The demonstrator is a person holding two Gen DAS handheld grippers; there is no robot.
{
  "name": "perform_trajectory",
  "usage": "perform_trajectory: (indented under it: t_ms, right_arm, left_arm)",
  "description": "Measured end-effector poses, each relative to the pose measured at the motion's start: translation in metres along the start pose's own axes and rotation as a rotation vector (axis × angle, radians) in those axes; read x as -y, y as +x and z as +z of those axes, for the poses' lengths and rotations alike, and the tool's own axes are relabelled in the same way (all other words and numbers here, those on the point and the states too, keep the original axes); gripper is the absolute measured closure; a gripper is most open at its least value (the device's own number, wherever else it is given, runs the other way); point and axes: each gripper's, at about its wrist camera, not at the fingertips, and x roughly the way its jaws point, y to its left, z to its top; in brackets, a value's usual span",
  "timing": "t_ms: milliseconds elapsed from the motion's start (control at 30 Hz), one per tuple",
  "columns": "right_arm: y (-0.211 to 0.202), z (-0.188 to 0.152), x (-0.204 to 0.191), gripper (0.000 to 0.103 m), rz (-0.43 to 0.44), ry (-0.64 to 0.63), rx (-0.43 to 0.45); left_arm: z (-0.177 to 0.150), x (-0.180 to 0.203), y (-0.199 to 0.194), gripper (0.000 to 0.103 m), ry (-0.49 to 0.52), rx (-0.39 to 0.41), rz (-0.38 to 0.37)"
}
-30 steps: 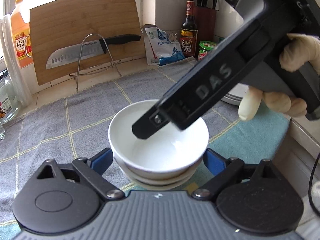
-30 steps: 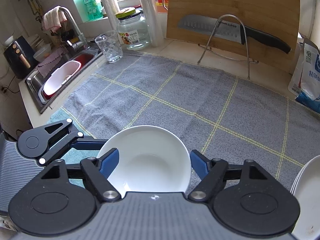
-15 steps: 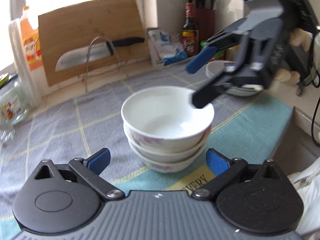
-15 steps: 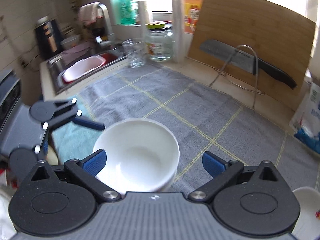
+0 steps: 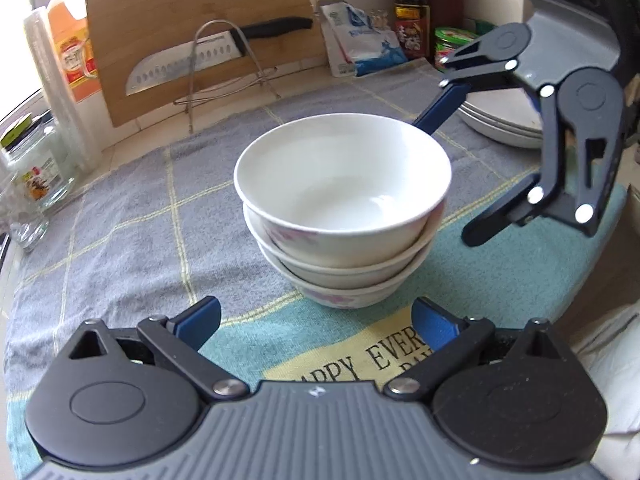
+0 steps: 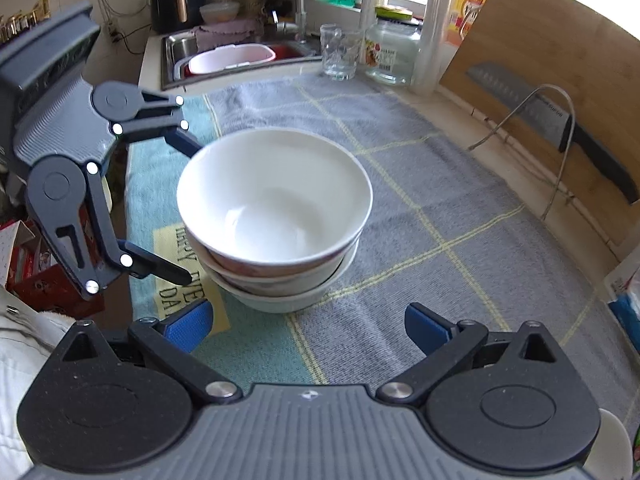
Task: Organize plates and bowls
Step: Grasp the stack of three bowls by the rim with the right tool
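Note:
Three white bowls with pink flower prints sit nested in one stack [image 5: 340,216] on the grey and teal cloth; the stack also shows in the right wrist view [image 6: 276,216]. My left gripper [image 5: 316,320] is open and empty, just short of the stack. My right gripper [image 6: 308,322] is open and empty, also just short of it; from the left wrist view it [image 5: 456,168] stands to the right of the stack. A pile of white plates [image 5: 500,116] lies at the back right, partly hidden behind the right gripper.
A wooden cutting board [image 5: 192,36] and a knife on a wire stand [image 5: 192,60] lean at the back wall. Sauce bottles, a jar and a bag [image 5: 360,44] stand at the back right. A glass [image 6: 340,56], a jar and the sink [image 6: 232,56] lie beyond the cloth.
My right gripper has let go of the top bowl and drawn back from above the stack to its side. My left gripper has pulled back; the stack now stands free.

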Motion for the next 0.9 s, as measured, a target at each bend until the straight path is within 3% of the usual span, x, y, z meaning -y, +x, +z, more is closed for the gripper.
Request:
perform_trajectory:
  t_ms: [200, 633, 900]
  right_arm:
    - [0.024, 0.008, -0.005, 0.000, -0.037, 0.009, -0.048]
    - [0.040, 0.024, -0.015, 0.000, -0.045, -0.027, -0.134]
    - [0.044, 0.032, -0.017, 0.003, -0.014, -0.084, -0.159]
  left_arm:
    - [0.007, -0.019, 0.013, 0.003, 0.084, 0.005, -0.090]
    - [0.022, -0.046, 0.036, 0.005, 0.355, 0.041, -0.397]
    - [0.027, -0.056, 0.050, 0.009, 0.470, 0.035, -0.494]
